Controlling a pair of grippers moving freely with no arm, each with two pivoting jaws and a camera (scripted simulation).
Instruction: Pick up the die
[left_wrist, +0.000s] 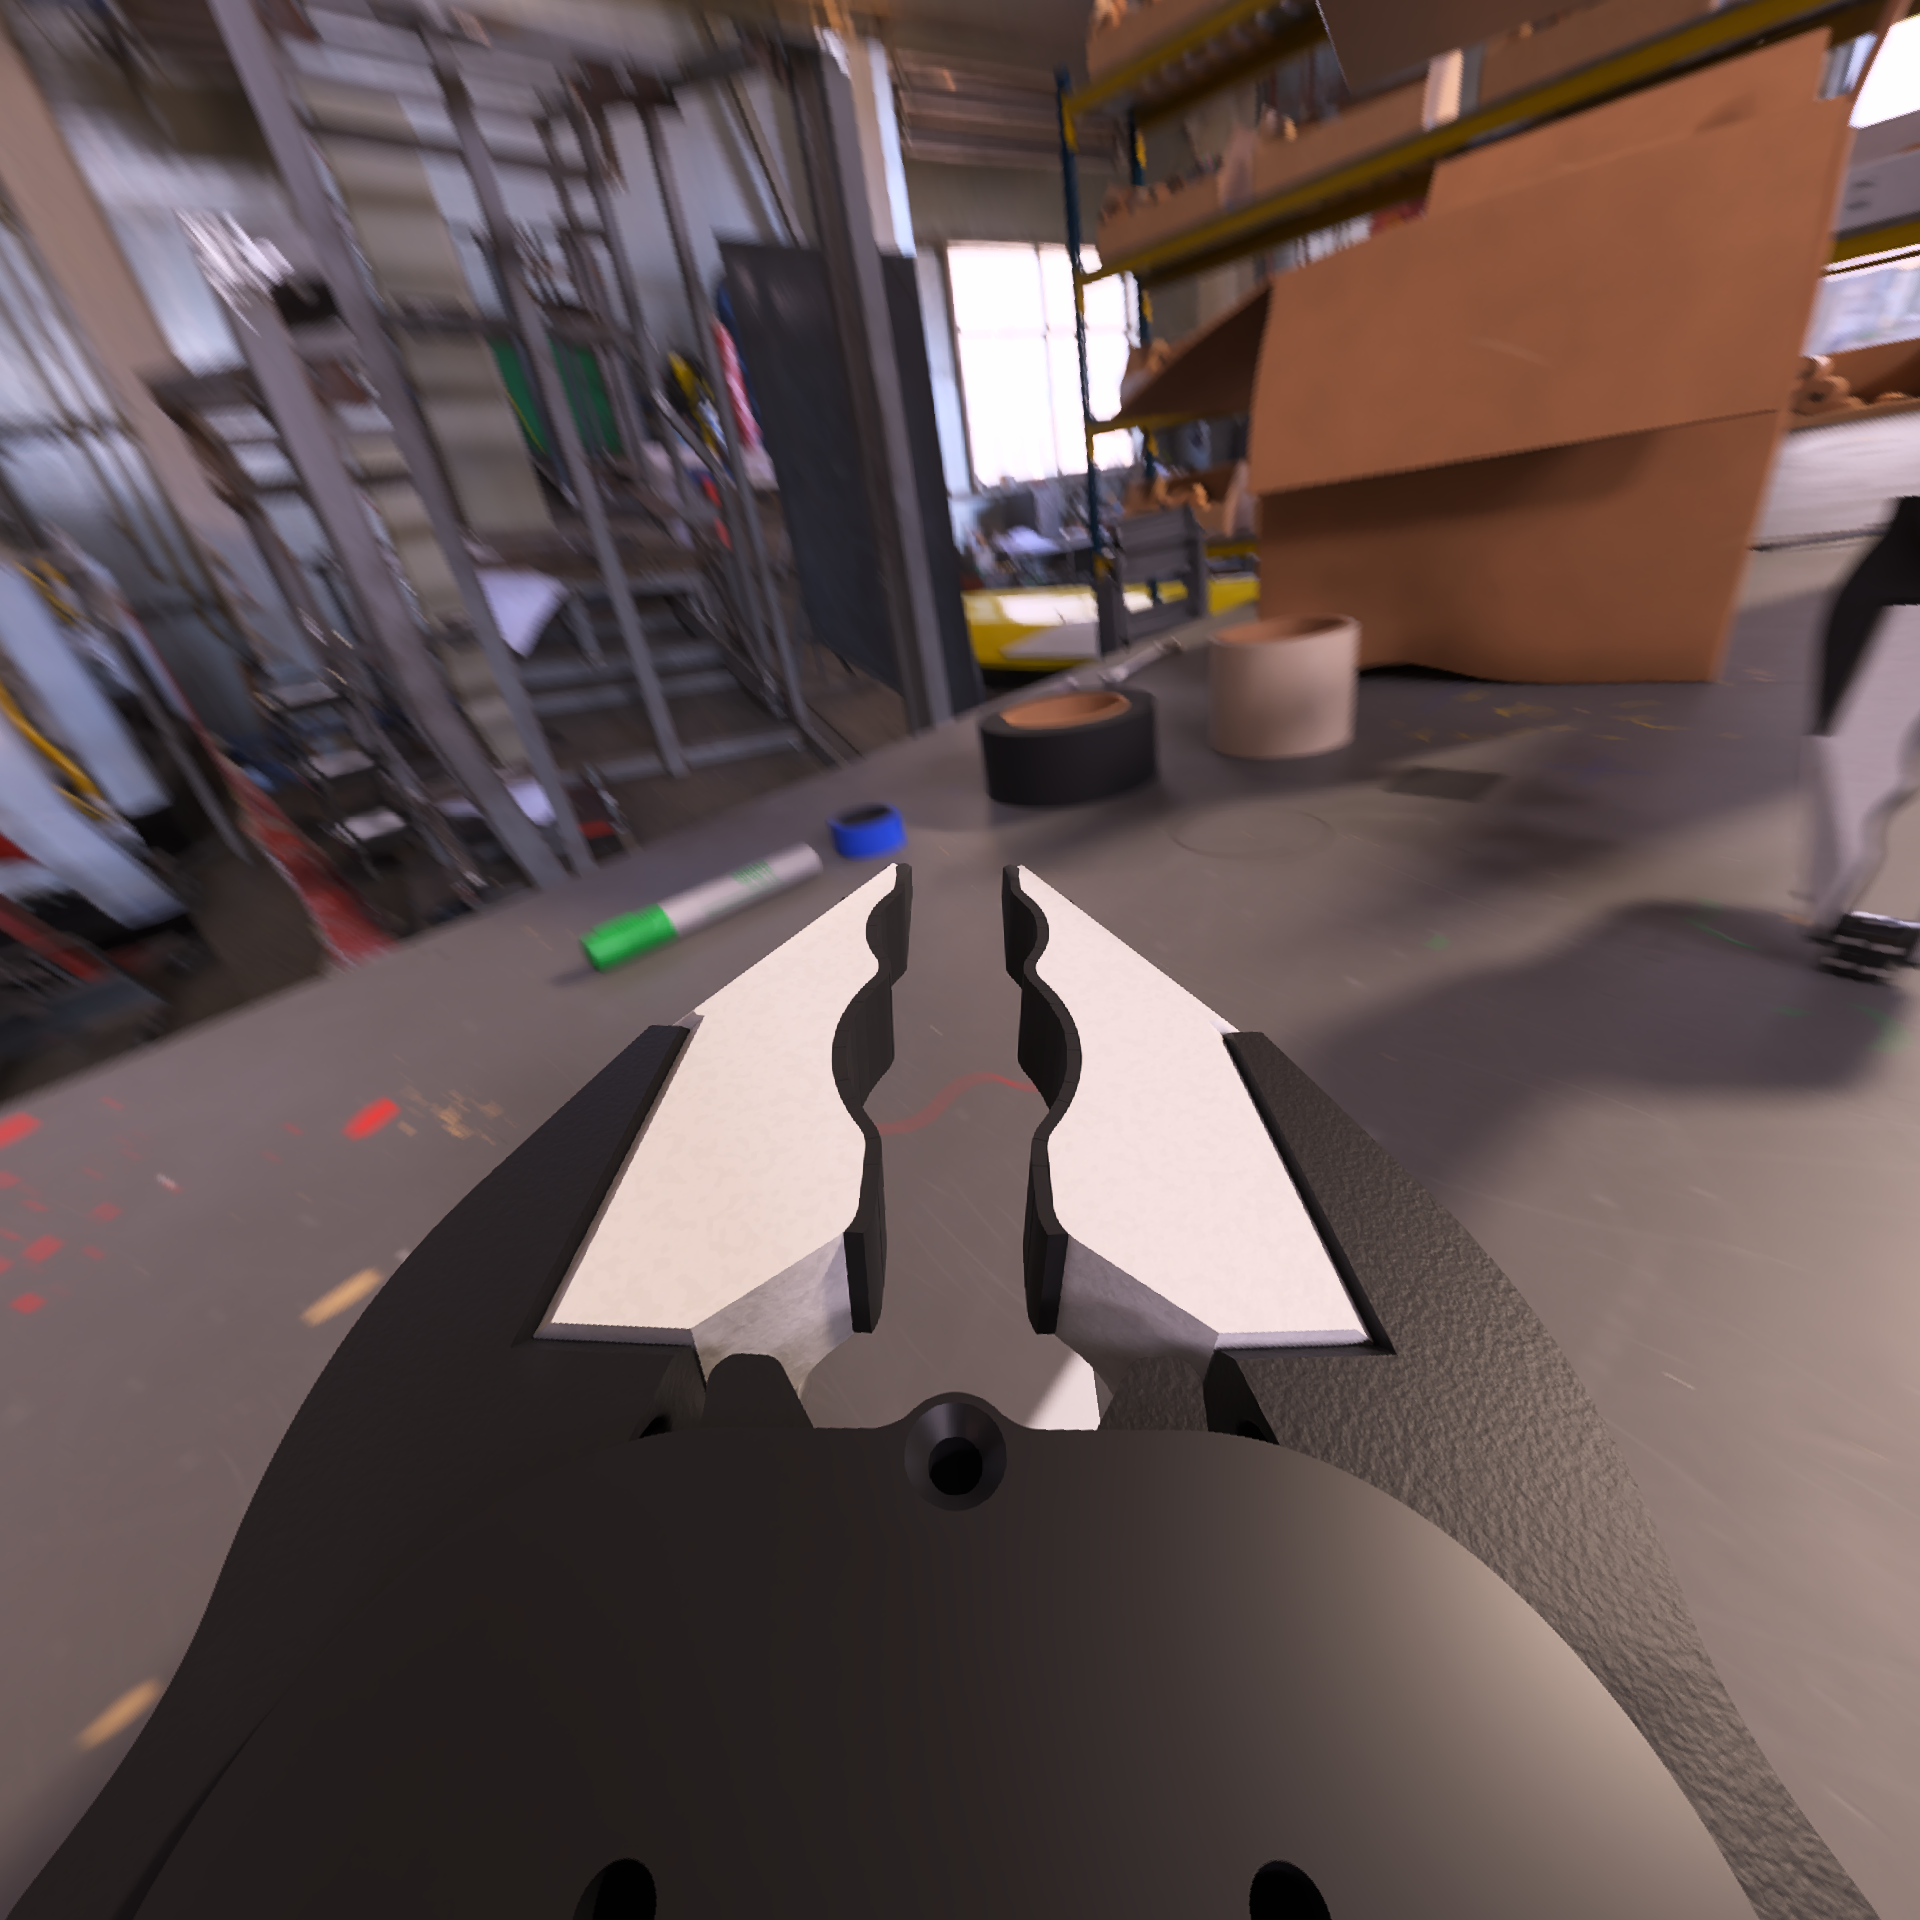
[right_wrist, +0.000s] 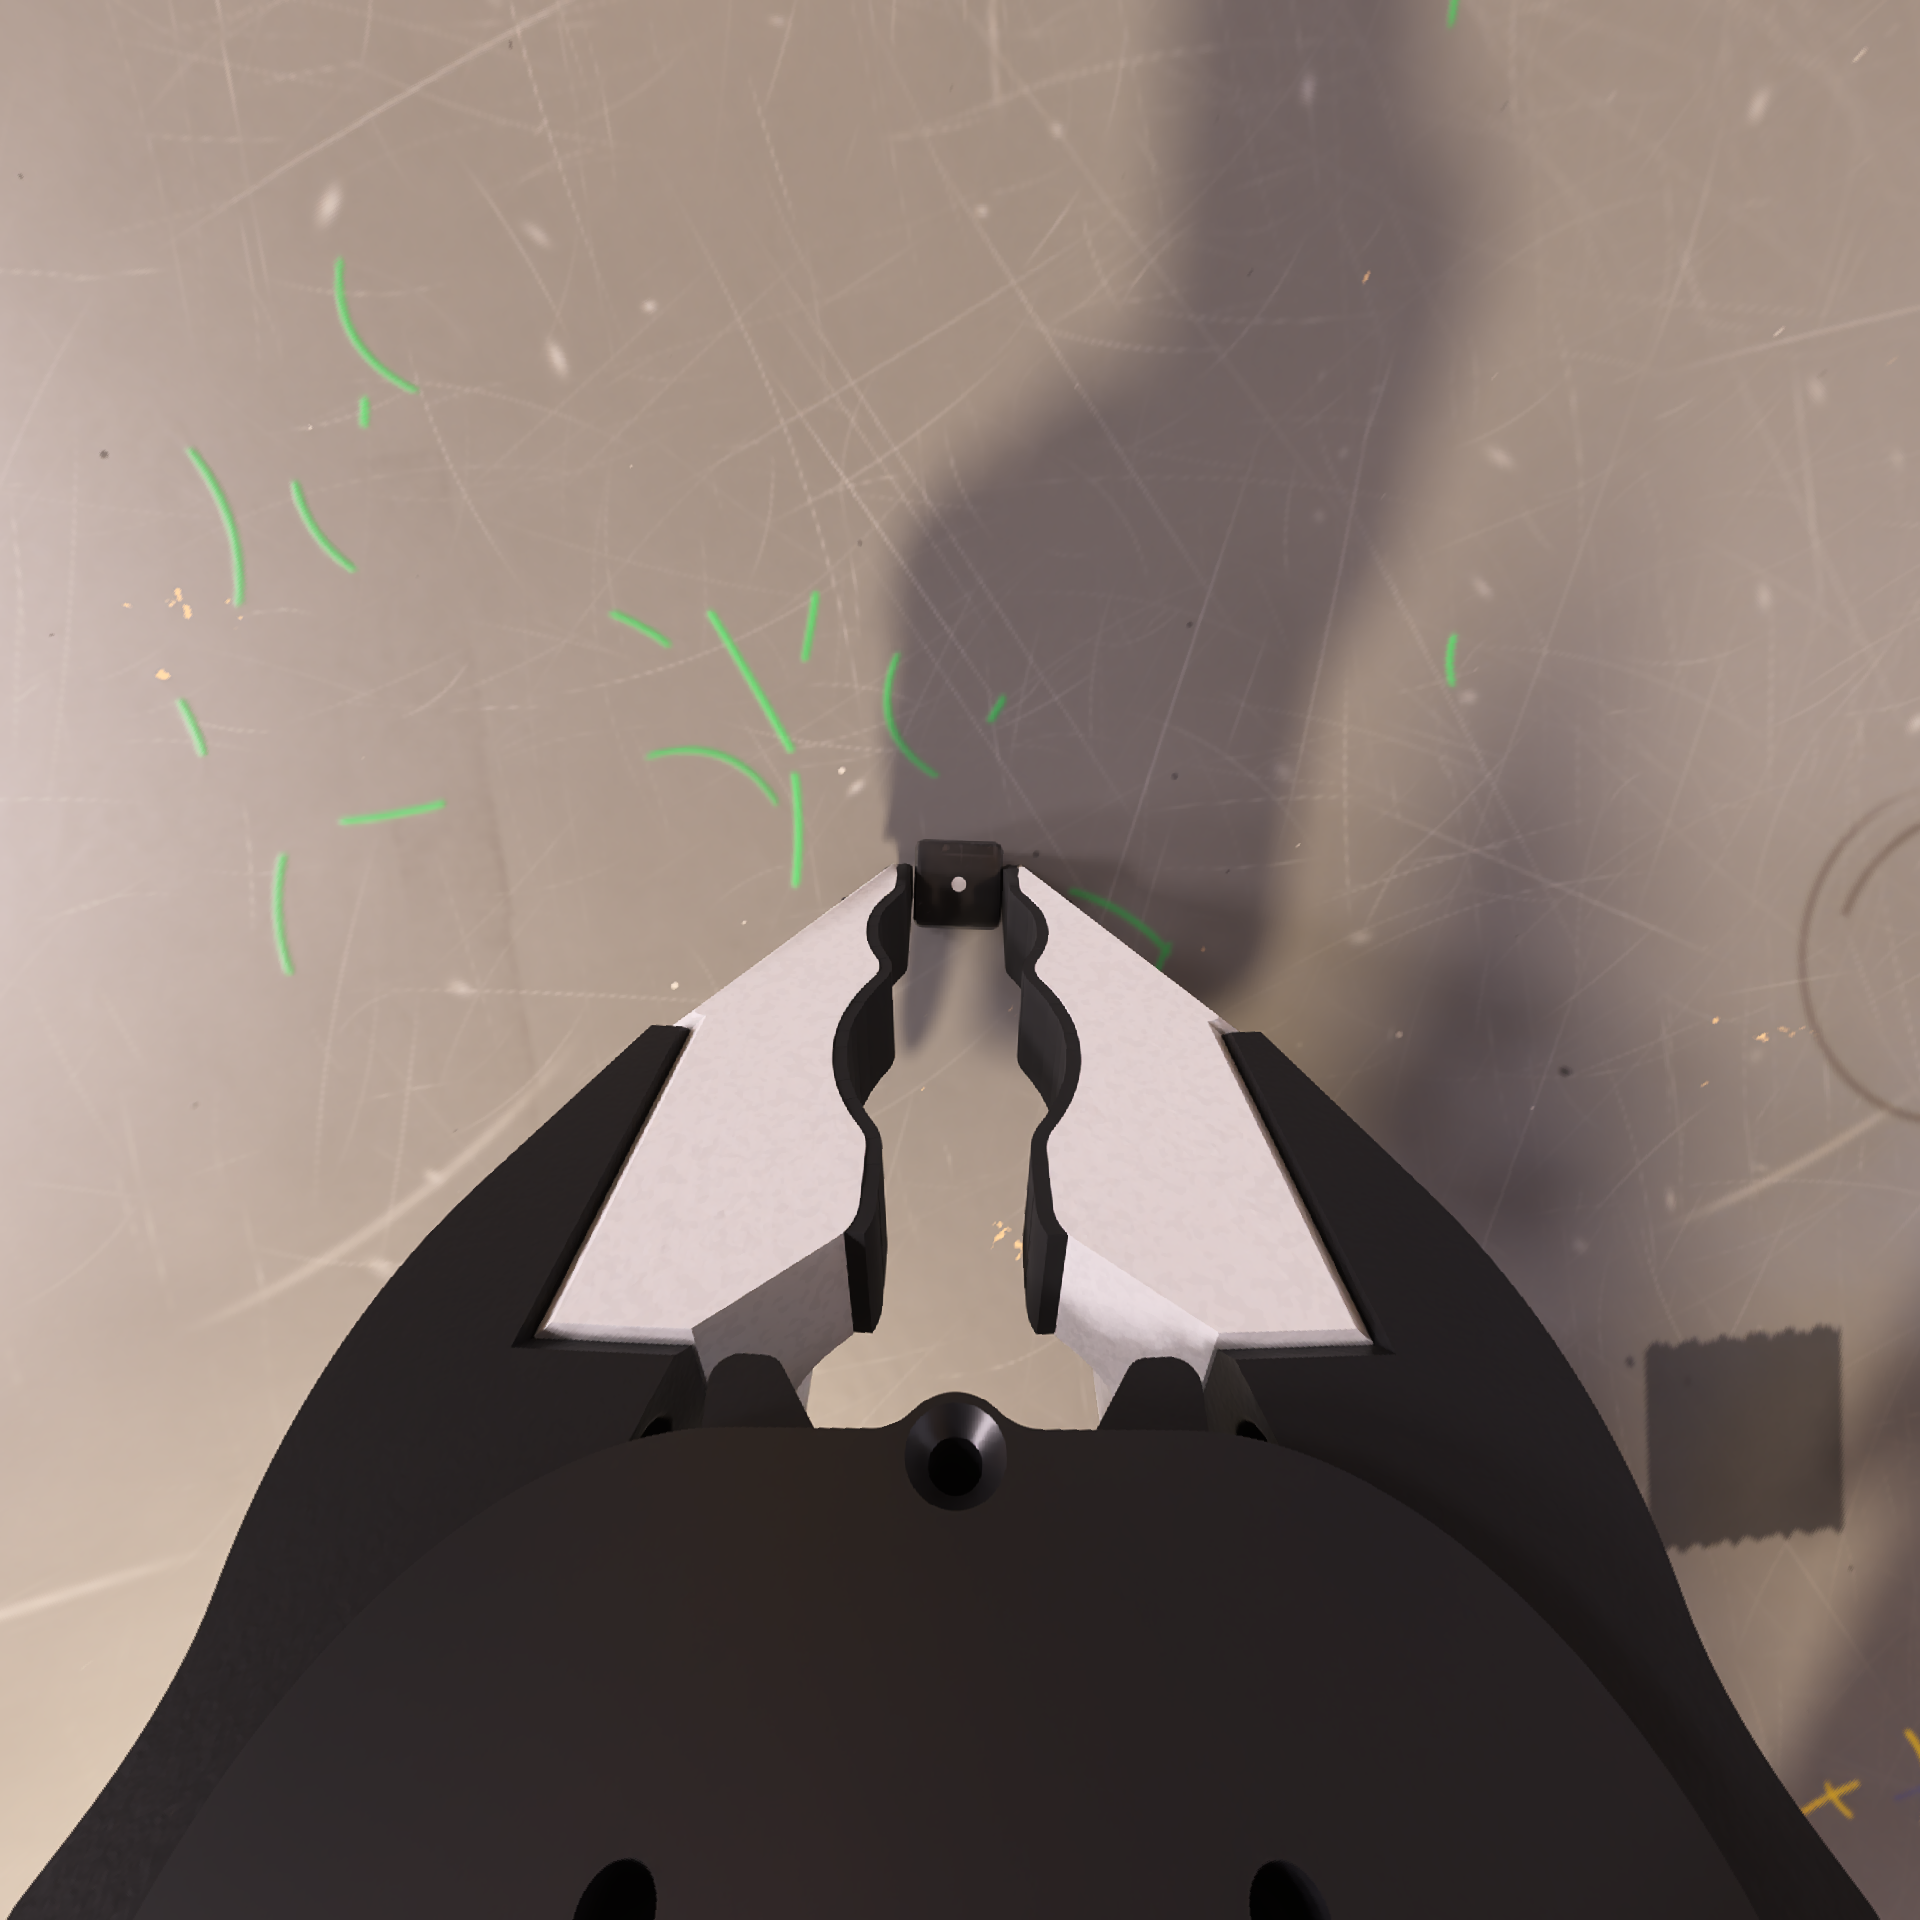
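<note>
The die (right_wrist: 957, 883) is small and black, with one white pip on the face towards me. It sits between the fingertips of my right gripper (right_wrist: 957, 891), which points down at the scratched grey table (right_wrist: 520, 1039). Both fingertips touch its sides, so the gripper is shut on it. I cannot tell whether the die rests on the table or hangs just above it. My left gripper (left_wrist: 957, 883) is open and empty, low over the table. The right gripper (left_wrist: 1860, 925) with the die (left_wrist: 1870, 940) also shows at the far right of the left wrist view.
Ahead of the left gripper lie a green-capped marker (left_wrist: 696, 906), a small blue tape roll (left_wrist: 867, 829), a black tape roll (left_wrist: 1068, 743) and a beige cardboard ring (left_wrist: 1283, 686). A large cardboard box (left_wrist: 1507, 468) stands behind. The table edge runs along the left.
</note>
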